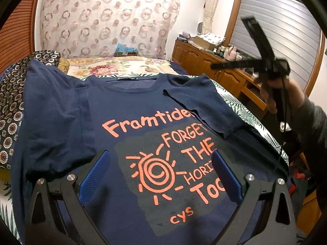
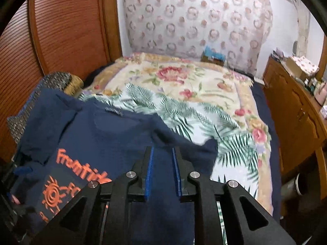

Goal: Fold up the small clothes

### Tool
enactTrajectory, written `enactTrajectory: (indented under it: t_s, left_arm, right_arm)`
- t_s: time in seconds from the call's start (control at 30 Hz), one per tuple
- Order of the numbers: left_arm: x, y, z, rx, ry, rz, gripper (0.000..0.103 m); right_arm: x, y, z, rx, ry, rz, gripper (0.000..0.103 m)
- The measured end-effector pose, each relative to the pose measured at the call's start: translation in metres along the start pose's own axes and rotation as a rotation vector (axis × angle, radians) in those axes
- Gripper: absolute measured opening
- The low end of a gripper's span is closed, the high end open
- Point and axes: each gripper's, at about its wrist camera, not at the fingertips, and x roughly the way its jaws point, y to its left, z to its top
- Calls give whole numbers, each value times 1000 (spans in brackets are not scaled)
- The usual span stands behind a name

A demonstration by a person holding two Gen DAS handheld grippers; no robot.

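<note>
The blue shirt (image 1: 126, 110) lies flat on the bed (image 2: 184, 85) with one sleeve (image 1: 204, 106) folded in and the other still to do, and the left gripper (image 1: 161, 175) and right gripper (image 2: 162, 173) are both open and hold nothing

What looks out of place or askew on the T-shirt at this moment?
The navy T-shirt lies uneven: one sleeve is folded in over the print, while the other sleeve is still spread out, rumpled, toward the patterned cushion.

Two close, downward views, shared T-shirt (image 1: 130, 112).
</note>
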Motion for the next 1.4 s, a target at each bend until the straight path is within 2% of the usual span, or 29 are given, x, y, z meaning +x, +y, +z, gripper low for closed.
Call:
enactTrajectory:
  t_s: [0.1,0.5,0.53,0.7,0.73,0.8,0.97,1.13,1.4]
  left_arm:
    - [-6,6,4,-4,-20,13,100]
    - [-36,70,44,4,-74,175,99]
    - [-39,77,50,14,-76,184,96]
    - [-40,111,77,8,-65,226,82]
    - [-39,114,80,12,-62,240,77]
    - [-37,125,90,21,-55,271,74]
    - [-17,154,103,-36,11,260,67]
    - [10,177,105,-97,100,266,45]
    - [22,175,111,-67,120,305,45]
  right_arm:
    - [22,-13,11,8,34,-24,21]
    - [78,-27,-8,53,138,-34,26]
    - [74,-27,-7,51,120,-29,29]
    - [68,-14,-4,9,76,28,62]
    - [69,-11,-6,-15,72,16,63]
    - [71,-9,-3,-10,74,5,66]
    - [77,-9,-2,-5,72,5,69]
    - [79,-6,-3,-5,70,5,69]
    - [74,-6,-10,-8,71,7,69]
